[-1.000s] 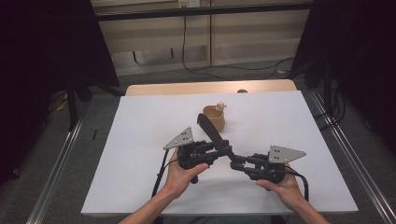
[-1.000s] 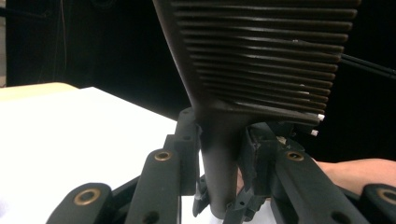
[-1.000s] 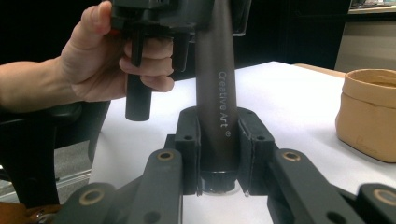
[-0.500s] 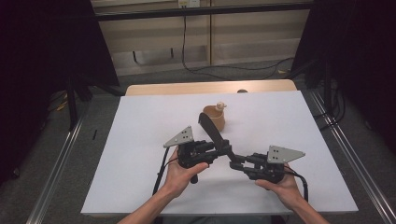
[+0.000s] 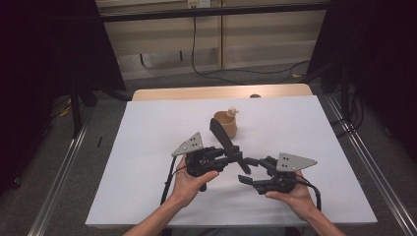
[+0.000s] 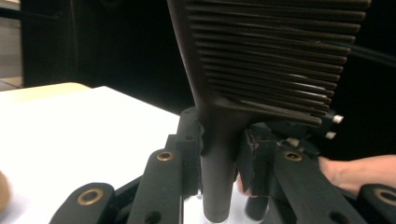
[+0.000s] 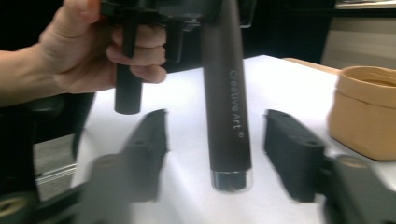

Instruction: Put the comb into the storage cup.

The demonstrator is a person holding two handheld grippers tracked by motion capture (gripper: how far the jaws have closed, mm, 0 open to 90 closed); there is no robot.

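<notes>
A black comb (image 5: pixel 222 137) with a round handle rises slanting from my left gripper (image 5: pixel 235 160), which is shut on the handle. In the left gripper view its ribbed head (image 6: pixel 271 60) stands above the jaws, which clamp the handle (image 6: pixel 218 177). My right gripper (image 5: pixel 246 170) faces it from the right, and its jaws have just been opening. In the right gripper view the handle's metal-capped end (image 7: pixel 228 121) hangs between the spread fingers (image 7: pixel 292 151) of my right gripper (image 7: pixel 222 149), with a gap on each side.
A tan cup (image 5: pixel 226 124) stands just behind the comb on the white tabletop (image 5: pixel 147 147), with a small pale thing on its rim; it is also at the right in the right gripper view (image 7: pixel 364 112). The person's left hand (image 7: pixel 93 56) grips the left gripper's handle.
The right gripper's jaws have come apart from the comb's handle end. Both hands stay where they were, and the left gripper keeps its hold.
</notes>
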